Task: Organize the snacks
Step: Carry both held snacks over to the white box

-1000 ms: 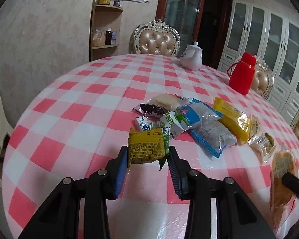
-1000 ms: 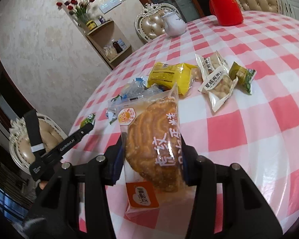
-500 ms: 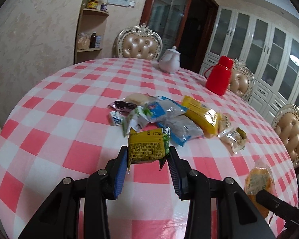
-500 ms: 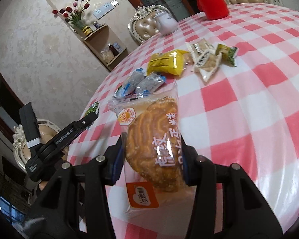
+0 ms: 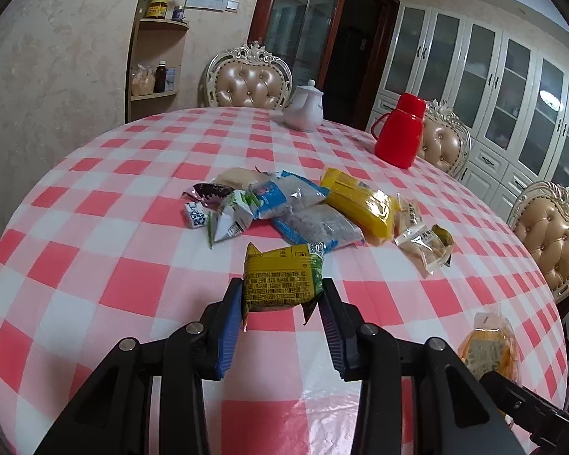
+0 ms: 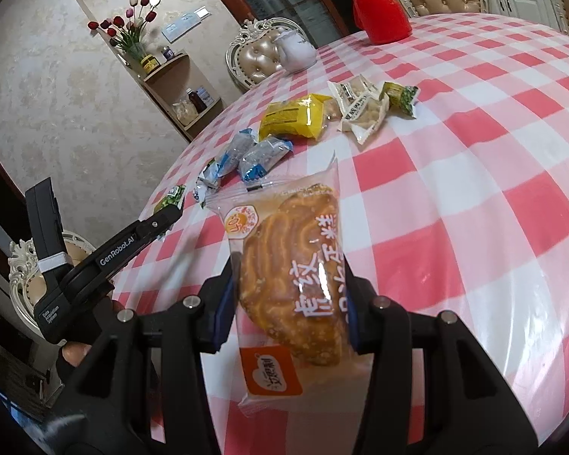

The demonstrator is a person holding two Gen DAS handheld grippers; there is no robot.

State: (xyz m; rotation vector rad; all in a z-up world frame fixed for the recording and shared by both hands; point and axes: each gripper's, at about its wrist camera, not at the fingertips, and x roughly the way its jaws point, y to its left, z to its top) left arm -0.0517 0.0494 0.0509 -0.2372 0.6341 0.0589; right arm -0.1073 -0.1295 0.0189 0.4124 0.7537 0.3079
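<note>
Both hands loaded: the left gripper (image 5: 282,305) pinches the yellow packet (image 5: 282,280) by its short ends, long axis crosswise, above the table's (image 5: 140,288) near edge. The right gripper (image 6: 290,313) squeezes the pastry bag (image 6: 288,284) at its sides, long axis pointing away toward the snack pile (image 6: 303,121). Both look light and crinkly, the pastry likely crushable, so grip gently.

Surface finishes

Table (image 5: 140,288): glossy plastic checked cover. Pastry wrapper (image 6: 284,288): clear shiny film. Red flask (image 5: 398,132), at 1 o'clock: smooth plastic.
</note>
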